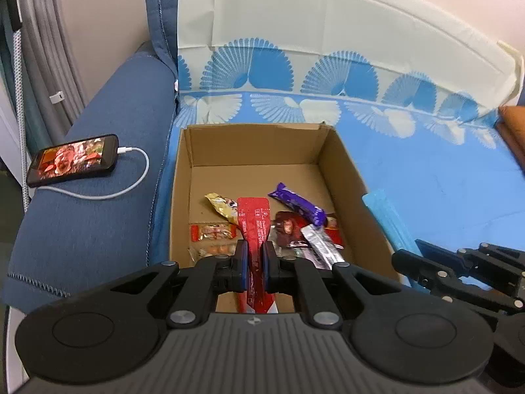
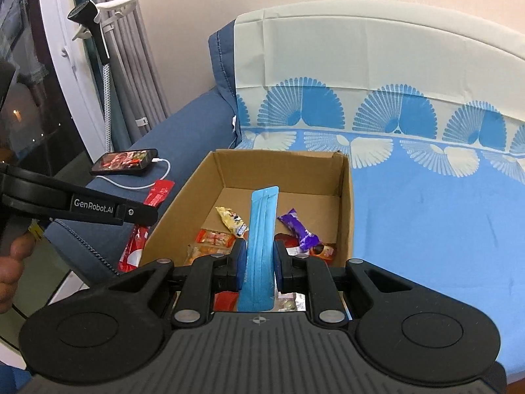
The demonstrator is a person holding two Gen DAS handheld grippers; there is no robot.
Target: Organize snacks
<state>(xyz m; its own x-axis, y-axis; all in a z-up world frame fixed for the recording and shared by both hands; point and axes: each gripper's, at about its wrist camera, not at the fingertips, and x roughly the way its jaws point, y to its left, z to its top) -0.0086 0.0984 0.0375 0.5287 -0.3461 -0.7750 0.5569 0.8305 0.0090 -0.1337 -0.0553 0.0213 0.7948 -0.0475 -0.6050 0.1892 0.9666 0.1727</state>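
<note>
- The left gripper (image 1: 254, 259) is clamped on a red stick pack (image 1: 254, 226), held lengthwise along the fingers, tip pointing forward.
- The right gripper (image 2: 259, 262) is clamped on a blue stick pack (image 2: 262, 229), likewise lengthwise, tip forward and up.
- Both packs hang over the near edge of the cardboard box (image 1: 341, 170), which lies straight ahead of and below both grippers; the left seems further over it, the right at its right wall.
- On the box floor lie loose snacks: a purple bar (image 1: 297, 203), a gold wrapper (image 1: 221, 207), a silver one (image 1: 321, 246).
- Judged next: lower each pack further in and release, long axis running toward the far wall.
- Beyond, a phone (image 1: 73, 161) rests on the sofa arm (image 1: 108, 210).
</note>
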